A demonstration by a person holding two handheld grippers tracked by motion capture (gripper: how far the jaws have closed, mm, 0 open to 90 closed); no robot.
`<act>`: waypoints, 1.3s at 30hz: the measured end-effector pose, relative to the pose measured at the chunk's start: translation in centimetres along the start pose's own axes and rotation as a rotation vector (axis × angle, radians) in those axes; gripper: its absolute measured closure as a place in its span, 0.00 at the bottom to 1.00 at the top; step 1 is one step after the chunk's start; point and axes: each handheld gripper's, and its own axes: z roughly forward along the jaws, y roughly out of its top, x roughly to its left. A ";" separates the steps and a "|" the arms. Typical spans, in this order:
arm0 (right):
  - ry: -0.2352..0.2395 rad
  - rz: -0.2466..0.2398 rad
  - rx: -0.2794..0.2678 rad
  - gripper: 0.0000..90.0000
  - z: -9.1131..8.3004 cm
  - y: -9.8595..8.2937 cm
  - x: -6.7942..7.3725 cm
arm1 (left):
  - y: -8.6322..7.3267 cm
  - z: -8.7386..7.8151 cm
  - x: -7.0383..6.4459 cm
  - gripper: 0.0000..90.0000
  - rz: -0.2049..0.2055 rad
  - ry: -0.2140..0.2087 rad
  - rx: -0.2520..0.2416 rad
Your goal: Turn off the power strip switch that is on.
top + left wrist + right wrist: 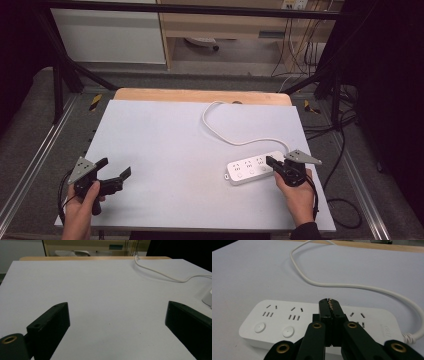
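A white power strip with three socket groups and round buttons lies on the right of the white table top. Its white cable loops back to the far edge. My right gripper is shut with nothing between its jaws, and its tips hover over the strip's right end. In the right gripper view the closed jaws sit over the strip near its third socket. My left gripper is held at the table's front left, jaws wide open over bare surface.
A wooden strip edges the far side of the table. Black frame bars stand at the left and right, with loose cables on the floor to the right. The strip's corner shows in the left gripper view.
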 end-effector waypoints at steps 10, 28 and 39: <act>-0.015 -0.003 0.044 1.00 0.3 -0.3 -0.1 | 0.0 0.0 0.0 0.06 -0.002 0.000 -0.006; -0.005 -0.032 0.093 1.00 1.0 -0.6 0.7 | 0.0 -0.2 0.1 0.06 -0.001 0.004 -0.004; -0.007 -0.040 0.098 1.00 1.0 -0.7 0.7 | 0.0 -0.2 0.2 0.06 -0.007 0.002 -0.002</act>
